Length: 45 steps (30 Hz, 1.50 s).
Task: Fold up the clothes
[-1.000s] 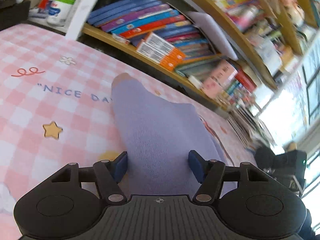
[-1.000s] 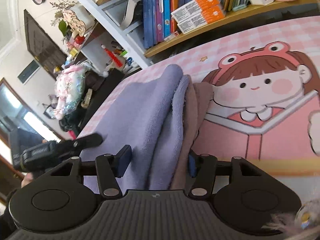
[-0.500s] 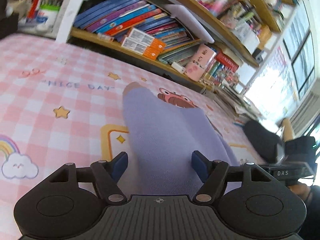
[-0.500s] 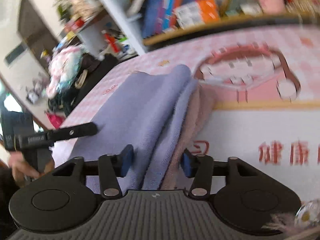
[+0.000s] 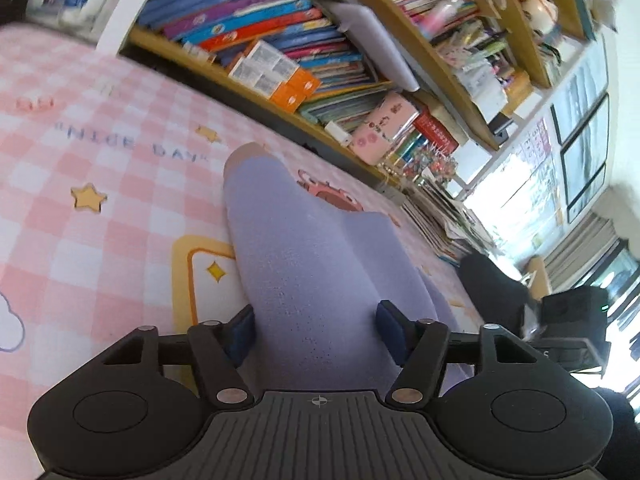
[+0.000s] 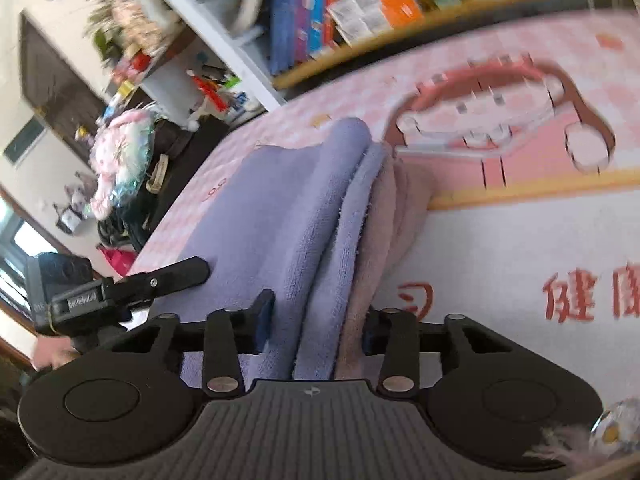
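From the left wrist, the purple cloth (image 5: pixel 304 264) lies in a long bunch on the pink mat (image 5: pixel 92 240). The left hand-held gripper (image 5: pixel 316 330) tilts down, closing around it to lift.

From the right wrist, the right hand-held gripper (image 6: pixel 316 320) closes around the folded layers, near the mat's front edge.

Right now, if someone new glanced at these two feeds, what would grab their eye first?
The lilac garment, running up the middle of both views between each gripper's fingers, with a dusty-pink layer along its right edge in the right wrist view. It lies on a pink checked cartoon mat, and packed bookshelves fill the background. Both the left gripper and the right gripper are closing on the cloth.
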Available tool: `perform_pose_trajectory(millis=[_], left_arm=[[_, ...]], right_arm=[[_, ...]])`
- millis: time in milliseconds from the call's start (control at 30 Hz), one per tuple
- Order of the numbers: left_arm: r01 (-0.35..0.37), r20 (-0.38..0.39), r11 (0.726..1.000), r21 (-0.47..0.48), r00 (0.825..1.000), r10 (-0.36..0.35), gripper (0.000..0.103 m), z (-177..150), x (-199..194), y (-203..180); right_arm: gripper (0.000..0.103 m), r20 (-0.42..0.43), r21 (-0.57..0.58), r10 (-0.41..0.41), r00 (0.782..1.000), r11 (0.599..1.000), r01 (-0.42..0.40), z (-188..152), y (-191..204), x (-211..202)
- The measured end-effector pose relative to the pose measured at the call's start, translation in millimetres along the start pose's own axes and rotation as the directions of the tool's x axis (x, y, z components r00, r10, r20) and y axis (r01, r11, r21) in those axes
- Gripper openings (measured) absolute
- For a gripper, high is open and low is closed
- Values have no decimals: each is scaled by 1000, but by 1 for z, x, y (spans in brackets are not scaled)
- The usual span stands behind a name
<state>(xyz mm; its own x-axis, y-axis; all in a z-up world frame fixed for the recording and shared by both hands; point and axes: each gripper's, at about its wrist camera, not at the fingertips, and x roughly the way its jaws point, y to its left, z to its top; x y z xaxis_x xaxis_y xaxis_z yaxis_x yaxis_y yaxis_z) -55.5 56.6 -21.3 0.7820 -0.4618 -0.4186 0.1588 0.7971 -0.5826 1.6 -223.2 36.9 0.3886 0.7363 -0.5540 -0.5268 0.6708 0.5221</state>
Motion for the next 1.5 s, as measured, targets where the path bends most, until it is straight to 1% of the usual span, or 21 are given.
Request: perform_pose_trajectory(millis=[100, 167, 233, 300, 367, 500, 600, 667, 767, 933, 1133, 1267, 1333, 1367, 1433, 1467, 1500], left_arm=[[-19, 39, 998, 57, 999, 16, 60, 5, -4, -7], [-24, 66, 996, 85, 998, 18, 60, 15, -5, -9], [-29, 94, 994, 102, 995, 20, 61, 30, -1, -9], [-34, 109, 995, 99, 994, 24, 61, 45, 7, -6], [-42, 124, 996, 73, 992, 32, 61, 64, 20, 1], [-44, 132, 998, 45, 990, 38, 61, 99, 50, 21], [-41, 126, 999, 21, 991, 38, 61, 123, 78, 41], [-43, 134, 999, -14, 990, 44, 61, 139, 96, 55], [-60, 149, 997, -54, 987, 68, 61, 155, 120, 71], [-78, 148, 989, -124, 984, 96, 59, 174, 155, 94], [-43, 169, 975, -216, 982, 81, 59, 188, 169, 118], [-35, 172, 963, -268, 982, 83, 59, 190, 174, 129], [-44, 177, 963, -267, 980, 93, 59, 190, 173, 128], [-56, 177, 964, -260, 979, 104, 59, 190, 173, 126], [-77, 197, 968, -240, 972, 127, 62, 191, 166, 121], [-87, 214, 969, -230, 967, 138, 63, 191, 161, 119], [-94, 241, 971, -218, 959, 147, 66, 190, 154, 116]], right_arm=[[31, 47, -101, -17, 999, 995, 22, 2, 12, -1], [31, 83, -128, -10, 996, 992, 21, 9, 13, 0], [31, 116, -141, 6, 993, 990, 10, 23, 9, 5], [31, 142, -157, 11, 990, 988, 11, 39, 6, 12], [31, 164, -178, 8, 986, 984, 22, 55, 5, 22], [31, 192, -205, 0, 981, 978, 40, 95, -6, 46], [31, 207, -182, -12, 978, 982, 50, 125, -21, 69], [31, 215, -159, -18, 976, 986, 54, 142, -32, 85], [31, 214, -124, -31, 976, 991, 59, 163, -47, 110], [31, 190, -88, -78, 979, 991, 96, 189, -70, 144], [31, 171, -1, -50, 984, 999, 51, 212, -98, 168], [33, 168, 50, -29, 985, 999, 21, 218, -111, 177], [35, 172, 65, -26, 985, 998, 15, 219, -114, 179], [38, 174, 60, -35, 984, 998, 25, 218, -112, 179], [50, 181, 48, -53, 982, 998, 45, 217, -109, 177], [61, 188, 37, -63, 980, 998, 57, 215, -106, 175], [70, 205, 21, -68, 976, 998, 65, 213, -103, 169]])
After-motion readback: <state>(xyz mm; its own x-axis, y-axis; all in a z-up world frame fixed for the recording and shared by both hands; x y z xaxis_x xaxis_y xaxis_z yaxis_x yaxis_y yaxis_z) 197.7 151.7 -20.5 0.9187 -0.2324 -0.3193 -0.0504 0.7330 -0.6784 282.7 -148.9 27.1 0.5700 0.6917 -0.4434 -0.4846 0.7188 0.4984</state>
